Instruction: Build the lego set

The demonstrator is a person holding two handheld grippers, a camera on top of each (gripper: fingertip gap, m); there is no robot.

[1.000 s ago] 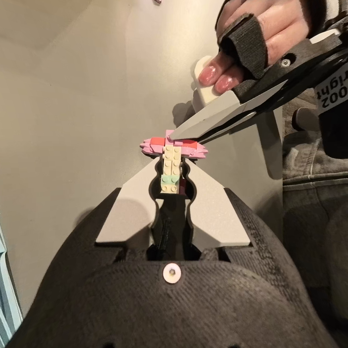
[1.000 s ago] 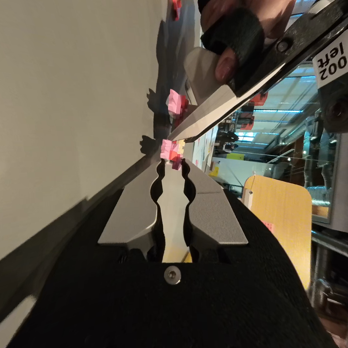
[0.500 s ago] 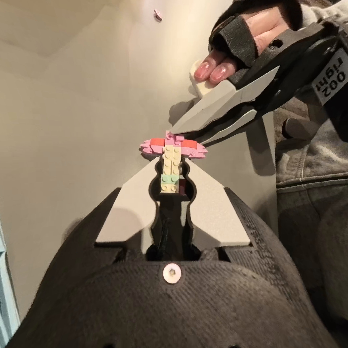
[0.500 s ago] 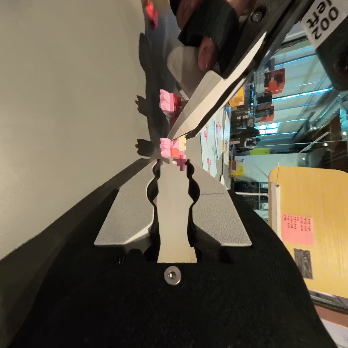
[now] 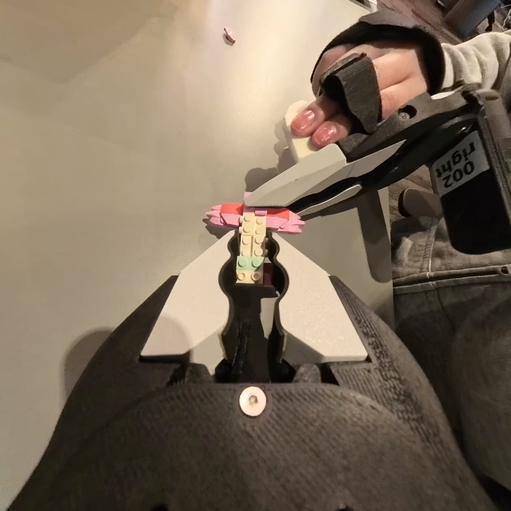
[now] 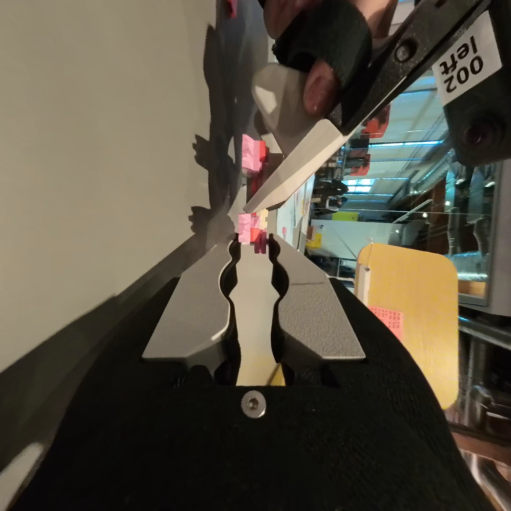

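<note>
Since half a second ago the right gripper [image 5: 272, 206] has dropped lower onto the flower top of the lego model [image 5: 253, 237], its upper finger now lying flat across the red and pink petals rather than touching only the top pink piece. The left gripper [image 5: 253, 235] has kept its hold throughout.

Nearest in the left wrist view, the left gripper's two pale fingers are clenched on the model's cream stem, which runs up between them with a mint-green plate and a dark brown brick at its lower end. Beyond the fingertips the stem ends in the wide pink and red flower head. The right gripper reaches in from the right, its fingers straddling the head's right side (the upper one on top, the lower one just under the petals); whether they actually pinch it I cannot tell. A hand [image 5: 359, 91] in a dark fingerless glove holds that gripper. Farther off a small pink piece [image 5: 229, 31] lies alone on the beige table [image 5: 110, 166].

From the right wrist view, its own fingers [image 6: 301, 279] stand parted with the pink and dark-red bricks at their tips. Another pink and red cluster [image 6: 253, 157] lies behind on the table.
</note>
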